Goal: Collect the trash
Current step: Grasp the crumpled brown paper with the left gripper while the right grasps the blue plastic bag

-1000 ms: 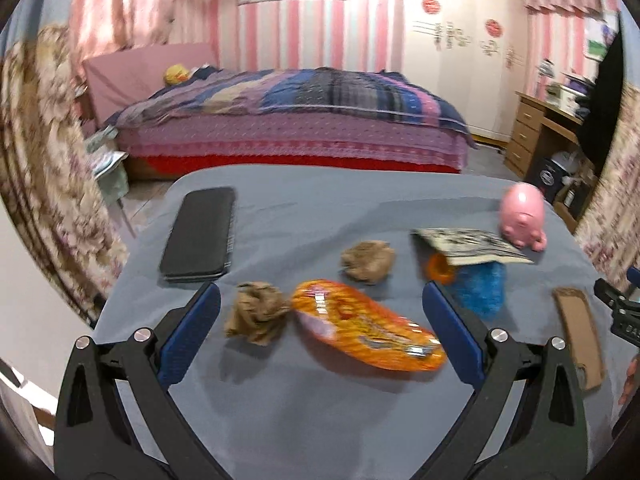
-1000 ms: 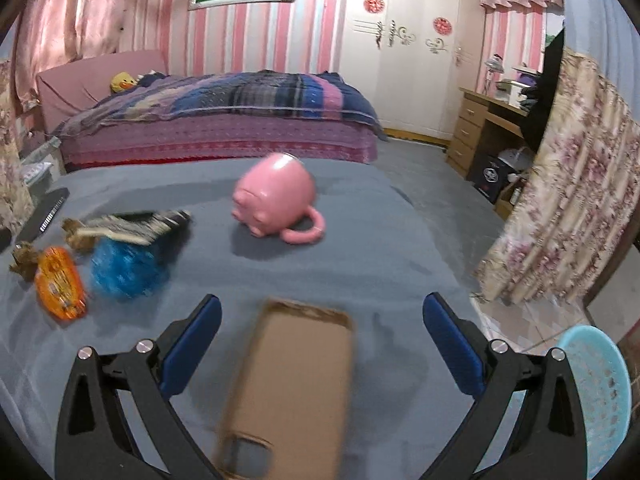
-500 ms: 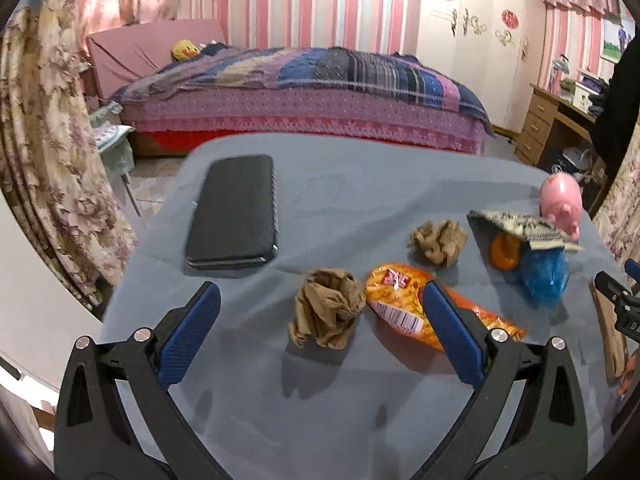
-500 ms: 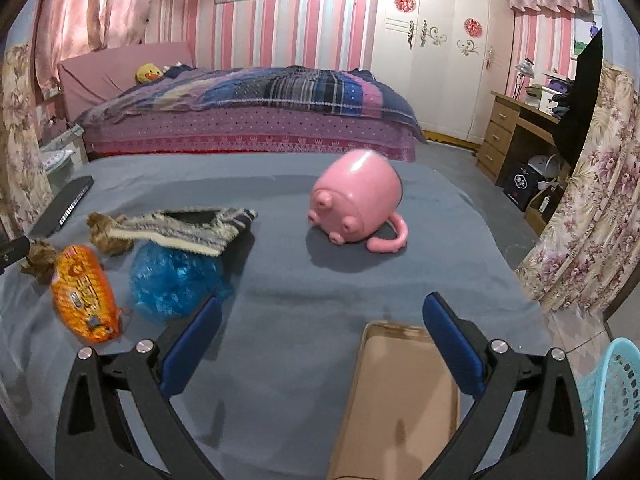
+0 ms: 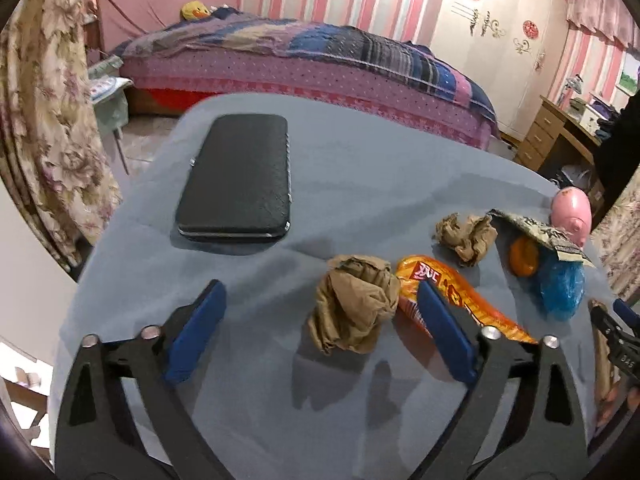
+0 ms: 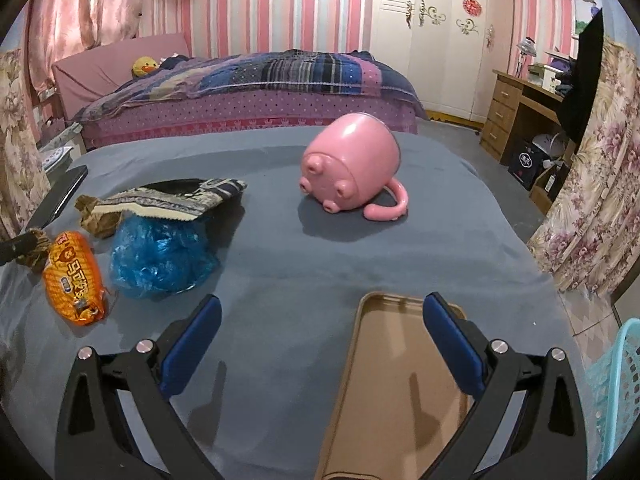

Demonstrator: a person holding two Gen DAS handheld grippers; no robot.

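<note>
We hold our left gripper [image 5: 320, 340] with jaws wide and empty around the crumpled brown paper wad [image 5: 354, 307] on the grey-blue counter [image 5: 380, 168], right gripper [image 6: 316, 344] likewise spread and idle; next, we judge, comes lowering and pinching.

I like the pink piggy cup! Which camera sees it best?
The right wrist view: the pink pig mug lies on its side near the middle, with snout, feet and curly handle all clear. The left wrist view shows it only small at the far right edge, partly behind a wrapper.
</note>
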